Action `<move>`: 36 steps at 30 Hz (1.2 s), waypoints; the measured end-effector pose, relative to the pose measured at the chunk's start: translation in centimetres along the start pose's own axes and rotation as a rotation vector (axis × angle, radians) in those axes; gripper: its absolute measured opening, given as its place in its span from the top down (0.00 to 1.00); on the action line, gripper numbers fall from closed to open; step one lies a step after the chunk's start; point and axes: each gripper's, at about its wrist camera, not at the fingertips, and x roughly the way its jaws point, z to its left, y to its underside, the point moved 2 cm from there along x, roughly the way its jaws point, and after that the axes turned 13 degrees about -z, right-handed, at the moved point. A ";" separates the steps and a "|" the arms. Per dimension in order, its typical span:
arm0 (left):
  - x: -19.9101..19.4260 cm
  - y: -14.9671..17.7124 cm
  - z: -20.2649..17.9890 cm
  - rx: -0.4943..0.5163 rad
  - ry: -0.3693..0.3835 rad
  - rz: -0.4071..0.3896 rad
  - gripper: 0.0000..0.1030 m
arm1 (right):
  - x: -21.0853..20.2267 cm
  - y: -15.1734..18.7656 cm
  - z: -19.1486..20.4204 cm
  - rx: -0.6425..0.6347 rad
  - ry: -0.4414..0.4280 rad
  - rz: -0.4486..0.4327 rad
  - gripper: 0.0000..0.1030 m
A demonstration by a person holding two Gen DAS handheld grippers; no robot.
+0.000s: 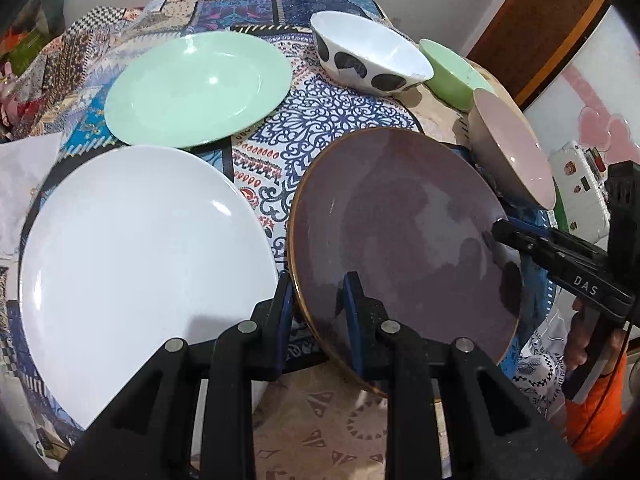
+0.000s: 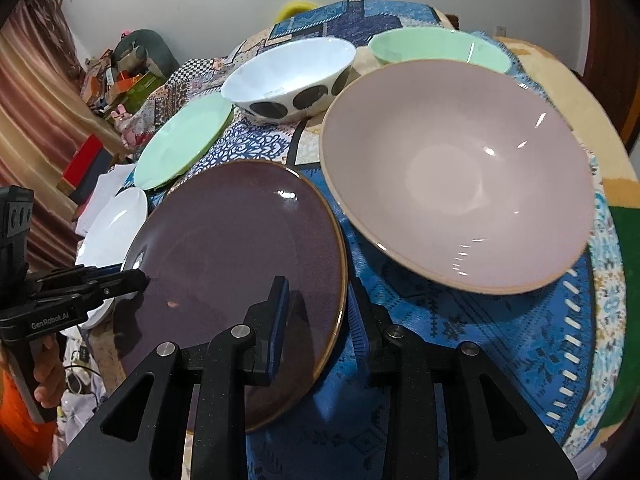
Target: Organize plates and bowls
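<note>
A dark purple plate (image 1: 404, 240) (image 2: 240, 264) is tilted above the patterned tablecloth, held at two edges. My left gripper (image 1: 318, 304) is shut on its near-left rim, one finger over and one under. My right gripper (image 2: 320, 312) is shut on its right rim; it shows in the left wrist view (image 1: 504, 232). A white plate (image 1: 140, 264) lies left, a mint plate (image 1: 200, 88) behind it. A spotted white bowl (image 1: 368, 54), a green bowl (image 1: 452, 72) and a pink bowl (image 2: 456, 176) stand at right.
The table (image 2: 520, 320) is round with a patterned blue cloth; its edge curves close at right and front. White paper (image 1: 28, 168) lies at the left edge. Cluttered shelves and a curtain (image 2: 36, 92) are beyond on the left.
</note>
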 end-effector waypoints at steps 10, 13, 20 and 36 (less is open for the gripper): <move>-5.5 -1.7 -0.7 0.060 -0.099 -0.183 0.62 | -3.3 -1.5 1.6 -0.029 -0.009 -0.087 0.53; -6.9 -1.9 -0.3 0.064 -0.120 -0.224 0.49 | -4.1 -1.9 2.7 -0.059 -0.019 -0.122 0.48; -9.9 -1.9 2.4 0.006 -0.166 -0.283 0.25 | -4.0 -2.7 5.5 -0.100 -0.064 -0.144 0.43; -10.9 0.8 12.2 -0.108 -0.297 -0.229 0.15 | 0.8 -2.3 12.0 -0.177 -0.141 -0.063 0.41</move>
